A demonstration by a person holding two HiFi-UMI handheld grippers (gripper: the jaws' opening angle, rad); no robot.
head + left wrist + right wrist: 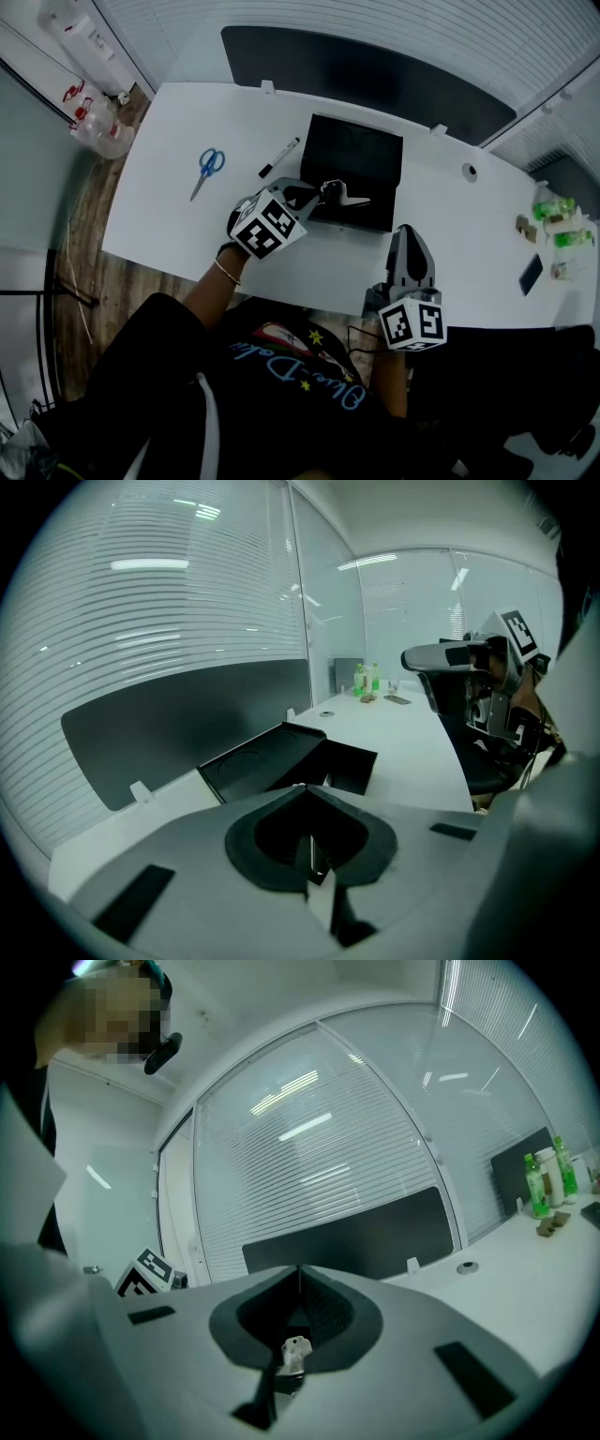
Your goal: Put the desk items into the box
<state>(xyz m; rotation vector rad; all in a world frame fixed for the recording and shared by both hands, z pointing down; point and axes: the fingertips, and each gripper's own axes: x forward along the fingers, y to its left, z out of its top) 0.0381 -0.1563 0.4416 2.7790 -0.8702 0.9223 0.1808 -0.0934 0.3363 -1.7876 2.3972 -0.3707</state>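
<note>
A black open box (356, 155) sits mid-desk, also in the left gripper view (272, 757). My left gripper (328, 190) hangs over the box's front left corner, jaws pressed together (307, 787), and I see nothing gripped. A pale grey item (353, 199) lies just past its tip at the box's front; I cannot tell what it is. Blue-handled scissors (207, 170) and a marker (278, 157) lie on the white desk (169, 234) left of the box. My right gripper (410, 234) hovers near the desk's front edge, right of the box, shut and empty (299, 1269).
A dark panel (375, 80) runs along the desk's back edge. Green bottles (555, 208), small items and a dark phone (531, 274) sit at the far right, with a cable grommet (469, 171) behind the box. Containers (98, 127) stand on the floor at left.
</note>
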